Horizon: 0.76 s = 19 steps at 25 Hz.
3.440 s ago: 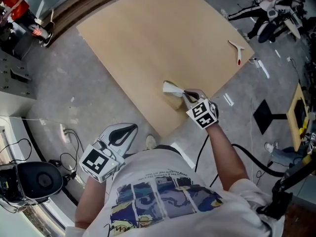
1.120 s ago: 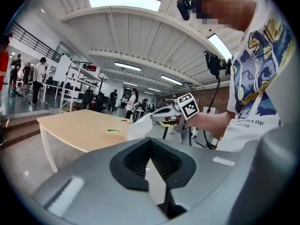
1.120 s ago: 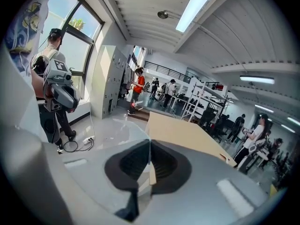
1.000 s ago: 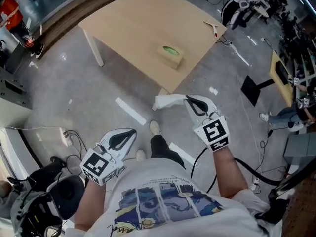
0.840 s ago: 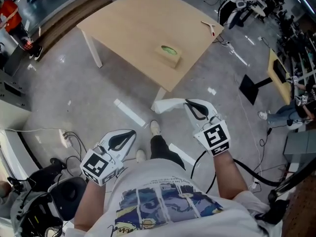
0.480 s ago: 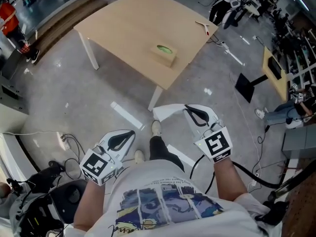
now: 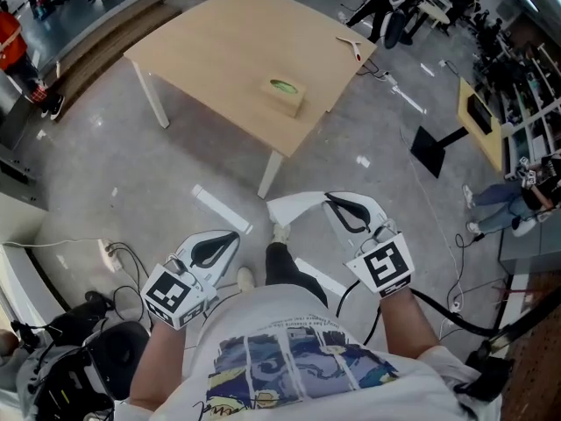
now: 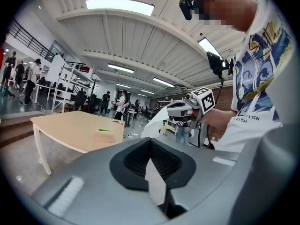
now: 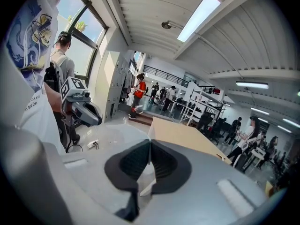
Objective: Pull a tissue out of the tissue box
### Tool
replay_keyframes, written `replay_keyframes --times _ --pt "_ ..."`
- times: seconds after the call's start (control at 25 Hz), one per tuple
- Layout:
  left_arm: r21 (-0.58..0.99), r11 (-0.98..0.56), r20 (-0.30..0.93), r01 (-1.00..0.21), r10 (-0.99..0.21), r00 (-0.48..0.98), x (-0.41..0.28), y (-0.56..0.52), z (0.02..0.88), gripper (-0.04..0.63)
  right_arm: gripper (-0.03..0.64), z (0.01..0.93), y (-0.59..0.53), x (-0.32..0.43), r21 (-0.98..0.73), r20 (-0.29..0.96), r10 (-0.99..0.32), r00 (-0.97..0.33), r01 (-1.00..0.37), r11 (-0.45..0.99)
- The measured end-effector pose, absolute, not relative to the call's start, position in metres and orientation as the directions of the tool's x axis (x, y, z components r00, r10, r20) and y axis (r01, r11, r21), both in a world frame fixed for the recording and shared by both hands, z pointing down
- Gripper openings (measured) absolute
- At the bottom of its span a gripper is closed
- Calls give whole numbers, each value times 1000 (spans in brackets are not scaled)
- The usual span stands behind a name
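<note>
Change: tissue is being carried farther from tissue box on desk.
Right gripper: fingers are being pressed onto tissue.
Left gripper: fingers closed, empty.
Progress: extraction judged complete.

A pale tan is shown by the square wooden table and a slightly deeper tan by the small cardboard tissue box, whose oval top opening is coloured bright green. The thin crumpled tissue is seen as plain white against the glossy grey concrete floor (itself marked by white tape strips). The left gripper and right gripper are finished in light grey with black ribbed pads and black-and-white checked marker cubes, and the white cotton T-shirt is printed with blue panels.
</note>
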<state>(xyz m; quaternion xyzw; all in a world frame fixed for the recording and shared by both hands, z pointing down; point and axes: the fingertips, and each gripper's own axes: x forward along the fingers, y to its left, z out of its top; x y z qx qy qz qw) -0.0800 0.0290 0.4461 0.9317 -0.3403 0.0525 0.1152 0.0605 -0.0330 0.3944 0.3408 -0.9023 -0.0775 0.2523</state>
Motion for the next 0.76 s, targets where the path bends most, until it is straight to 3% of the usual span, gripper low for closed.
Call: replay_keyframes --times 0.76 --pt "171 -752 181 -637 -611 770 -68 29 459 3 5 394 -27 67 315 371 -661 -652 -582 750"
